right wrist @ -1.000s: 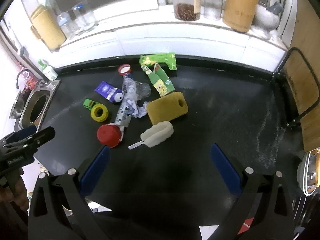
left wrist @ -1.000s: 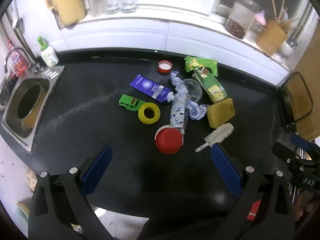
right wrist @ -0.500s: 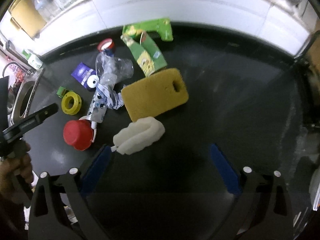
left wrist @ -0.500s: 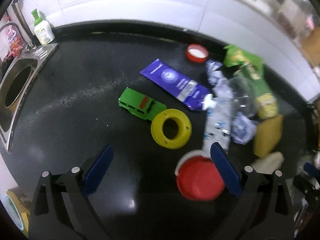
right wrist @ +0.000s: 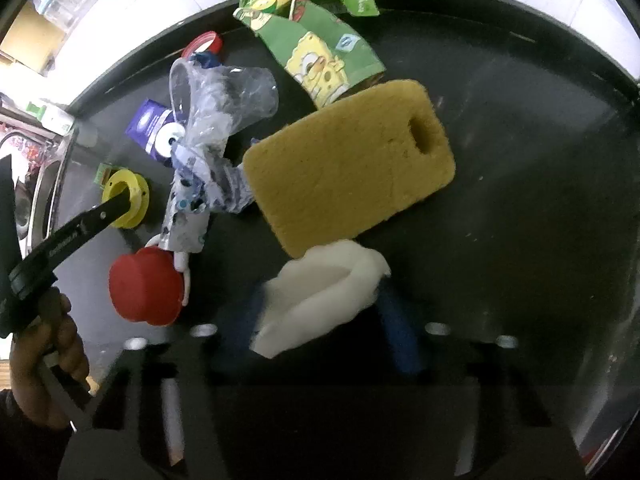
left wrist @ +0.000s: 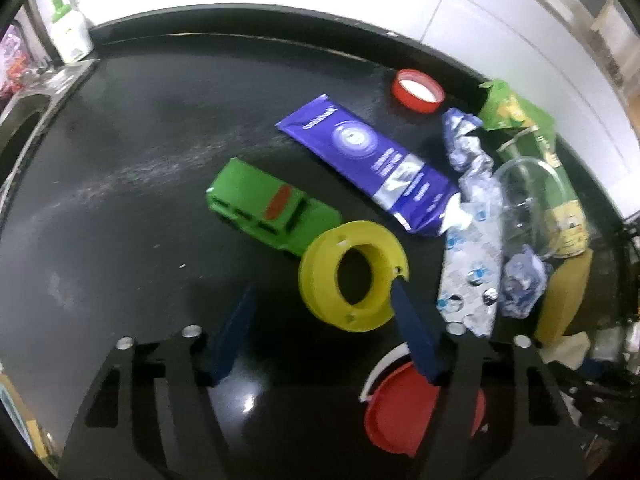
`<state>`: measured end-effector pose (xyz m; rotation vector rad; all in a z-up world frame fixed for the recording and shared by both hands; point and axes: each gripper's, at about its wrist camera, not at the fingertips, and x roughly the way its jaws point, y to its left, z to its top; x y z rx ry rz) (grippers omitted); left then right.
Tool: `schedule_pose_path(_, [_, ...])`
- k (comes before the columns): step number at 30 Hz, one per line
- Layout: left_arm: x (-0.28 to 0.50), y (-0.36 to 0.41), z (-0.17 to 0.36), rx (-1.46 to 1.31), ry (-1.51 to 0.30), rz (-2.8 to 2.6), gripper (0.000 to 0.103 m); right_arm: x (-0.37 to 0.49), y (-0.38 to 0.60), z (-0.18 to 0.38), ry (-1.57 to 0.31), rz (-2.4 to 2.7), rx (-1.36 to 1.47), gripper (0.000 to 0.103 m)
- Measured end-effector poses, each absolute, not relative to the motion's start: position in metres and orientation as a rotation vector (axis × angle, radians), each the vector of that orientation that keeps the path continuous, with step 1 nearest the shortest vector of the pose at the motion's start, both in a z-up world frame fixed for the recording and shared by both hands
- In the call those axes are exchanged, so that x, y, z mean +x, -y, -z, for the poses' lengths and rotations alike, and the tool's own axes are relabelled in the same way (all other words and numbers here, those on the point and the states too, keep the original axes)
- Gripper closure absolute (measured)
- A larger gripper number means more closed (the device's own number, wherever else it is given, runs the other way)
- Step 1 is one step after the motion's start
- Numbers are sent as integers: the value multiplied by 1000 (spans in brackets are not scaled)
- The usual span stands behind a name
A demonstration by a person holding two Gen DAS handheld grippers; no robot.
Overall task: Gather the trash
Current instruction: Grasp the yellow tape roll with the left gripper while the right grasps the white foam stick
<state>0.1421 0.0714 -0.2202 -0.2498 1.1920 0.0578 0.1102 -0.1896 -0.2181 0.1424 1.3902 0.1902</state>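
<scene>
Right gripper (right wrist: 320, 316) fingers closing across the white foam brush head (right wrist: 320, 300), its long axis running left-near to right-far; left gripper (left wrist: 320, 320) fingers closing on the yellow plastic ring's (left wrist: 352, 276) near-left wall.

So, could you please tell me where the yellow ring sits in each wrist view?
Left wrist: yellow ring lies just below centre, touching the green toy car.
Right wrist: same ring at the left edge, partly behind the left gripper's finger.
Shared landmark: the red cap.

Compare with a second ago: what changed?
Both grippers came down onto the clutter, jaws closing: the left gripper straddles the yellow ring's rim, the right gripper brackets the white foam brush. Nothing lifted; the items on the counter are unmoved.
</scene>
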Motion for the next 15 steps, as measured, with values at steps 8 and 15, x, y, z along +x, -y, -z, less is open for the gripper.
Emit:
schedule_pose_path(8, [142,-75,219,-352,-1177,29,91,102,191,204,-1363,-198,152,82])
schedule_pose_path(15, [120,-62,179,-284,-1136,62,91,90,199,172,-1306,-211,79,83])
